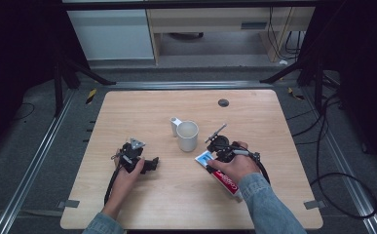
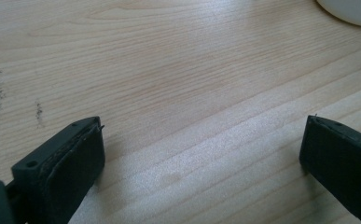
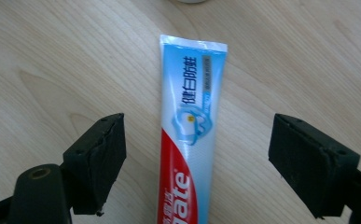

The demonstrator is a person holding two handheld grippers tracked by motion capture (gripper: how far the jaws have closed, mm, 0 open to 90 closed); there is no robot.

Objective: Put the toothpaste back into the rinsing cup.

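**Right jaws spread wide over the toothpaste tube**

The right gripper (image 3: pixel 197 158) hangs over the toothpaste tube (image 3: pixel 190 140) with its jaws released and set far apart. In the right gripper view the tube lies flat on the wooden table (image 3: pixel 52 60), running lengthwise up the gap between the two black pads (image 3: pixel 101 161). Bare wood shows on either side of the tube, so neither pad touches it; nothing is grasped. The tube's flat crimped end points away from the camera, toward the base of the white mug (image 1: pixel 187 135), and its red printed part runs back under the gripper.

In the high view the right gripper (image 1: pixel 220 148) sits just right of the mug, the person's right hand (image 1: pixel 235 168) wrapped around it, and the tube (image 1: pixel 220 175) lies at a slant beneath the hand on the near right part of the table (image 1: pixel 142 107).

The left gripper (image 1: pixel 149 164) rests in the left hand (image 1: pixel 127 175), well left of the mug. In the left gripper view its jaws are also spread wide, with only bare tabletop (image 2: pixel 178 84) between the pads (image 2: pixel 75 172). It holds nothing and touches nothing.
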